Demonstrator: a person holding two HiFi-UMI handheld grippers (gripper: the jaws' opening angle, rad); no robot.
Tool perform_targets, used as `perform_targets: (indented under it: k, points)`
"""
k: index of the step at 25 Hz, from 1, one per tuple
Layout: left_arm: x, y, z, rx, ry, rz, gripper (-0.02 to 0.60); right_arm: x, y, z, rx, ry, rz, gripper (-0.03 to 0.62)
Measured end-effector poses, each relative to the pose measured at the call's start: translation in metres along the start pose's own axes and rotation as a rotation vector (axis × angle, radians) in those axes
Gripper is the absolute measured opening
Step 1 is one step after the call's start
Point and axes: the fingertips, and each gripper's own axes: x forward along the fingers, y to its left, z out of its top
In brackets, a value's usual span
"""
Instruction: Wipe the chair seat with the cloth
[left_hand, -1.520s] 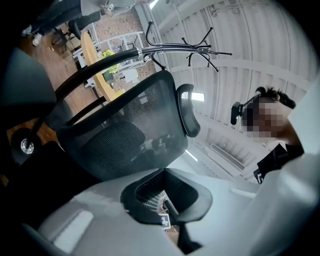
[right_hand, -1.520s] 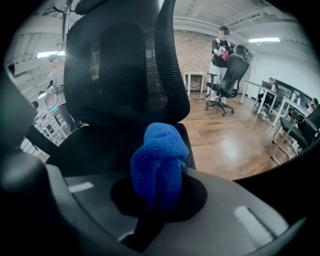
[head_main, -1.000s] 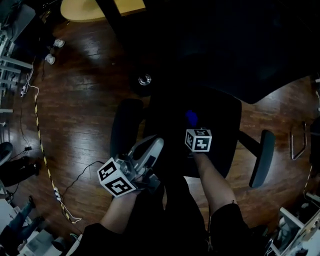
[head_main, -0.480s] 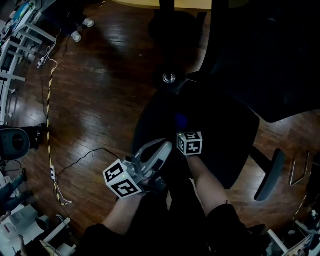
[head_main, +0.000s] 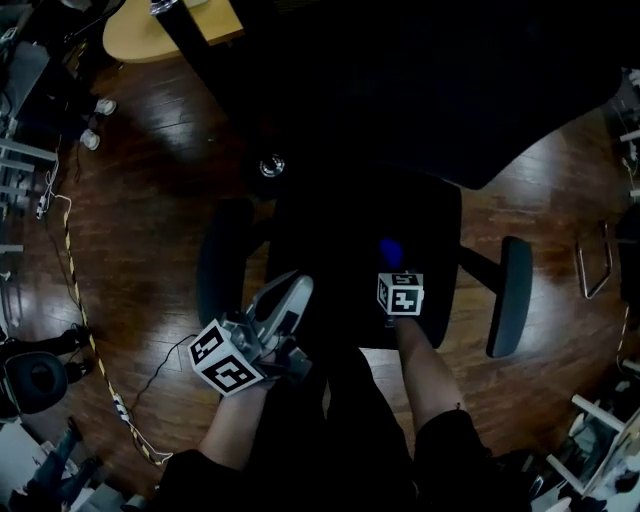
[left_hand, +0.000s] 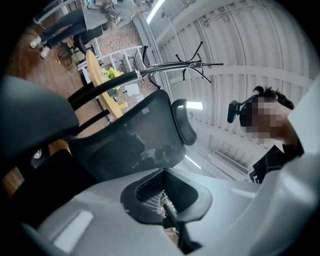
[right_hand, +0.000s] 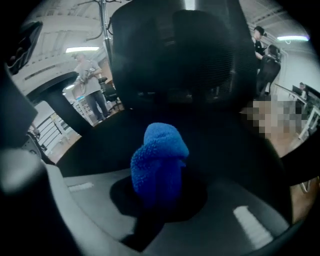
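Note:
A black office chair stands below me, its seat dark in the head view. A bunched blue cloth rests on the seat's right-of-centre part, and my right gripper is shut on it. In the right gripper view the cloth sticks up between the jaws of the right gripper, facing the mesh backrest. My left gripper hovers at the seat's front left corner, shut with nothing in it. The left gripper looks up at the backrest and headrest.
Two armrests flank the seat. A wooden floor lies around, with a cable and striped tape at the left. A round table stands at the top left. A person and a coat rack are behind.
My right gripper has turned with the cloth: the backrest now fills its view head-on, where open floor showed at the right. The left gripper stays by the seat's front left.

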Motion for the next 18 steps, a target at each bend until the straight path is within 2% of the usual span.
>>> perform_targets:
  k: [4, 7, 12, 15, 18]
  points:
    - [0.033, -0.010, -0.023, -0.008, 0.078, -0.060, -0.008, -0.046, -0.092, -0.016, 0.074, -0.007, -0.156, 0.032]
    - [0.050, -0.016, -0.035, -0.014, 0.101, -0.076, -0.008, -0.069, -0.130, -0.021, 0.110, -0.013, -0.208, 0.032]
    - [0.057, -0.020, -0.042, -0.005, 0.122, -0.086, -0.008, -0.073, -0.138, -0.027, 0.133, -0.020, -0.203, 0.033]
    - [0.051, -0.018, -0.035, 0.004, 0.099, -0.080, -0.008, -0.072, -0.139, -0.024, 0.127, -0.039, -0.208, 0.033]
    - [0.039, -0.016, -0.020, 0.013, 0.059, -0.056, -0.008, -0.070, -0.124, -0.015, 0.168, -0.044, -0.184, 0.032]
